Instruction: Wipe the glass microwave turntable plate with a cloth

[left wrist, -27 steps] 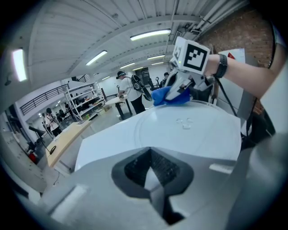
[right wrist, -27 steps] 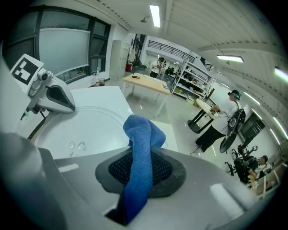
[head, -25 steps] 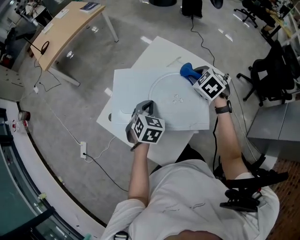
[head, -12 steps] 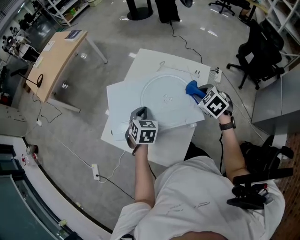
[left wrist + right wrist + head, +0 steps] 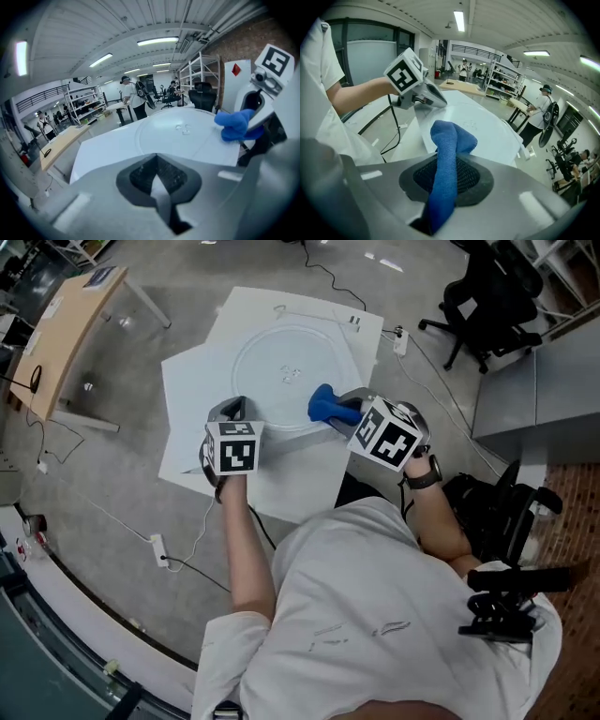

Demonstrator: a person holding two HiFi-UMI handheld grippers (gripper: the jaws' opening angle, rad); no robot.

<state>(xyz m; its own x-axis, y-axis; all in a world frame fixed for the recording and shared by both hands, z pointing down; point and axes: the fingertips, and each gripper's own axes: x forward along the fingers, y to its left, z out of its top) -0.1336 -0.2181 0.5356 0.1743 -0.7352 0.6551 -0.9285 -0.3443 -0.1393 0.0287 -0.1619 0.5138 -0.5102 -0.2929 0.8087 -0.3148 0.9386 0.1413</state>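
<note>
Head view showed the white surface [image 5: 291, 488] carrying the round glass turntable plate [image 5: 281, 367], which lay flat near its far side. The left claw [image 5: 233, 411] rested at the plate's near left edge, its jaws together with nothing between them. The right claw [image 5: 349, 414] was clamped on the blue cloth [image 5: 328, 405], whose bunched end sat at the plate's near right rim; contact with the glass could not be judged.

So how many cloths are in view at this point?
1. A blue cloth is clamped in the tongs of the right gripper, at the near right rim of the glass turntable plate. No other cloth shows, though one could lie hidden behind the person.
</note>
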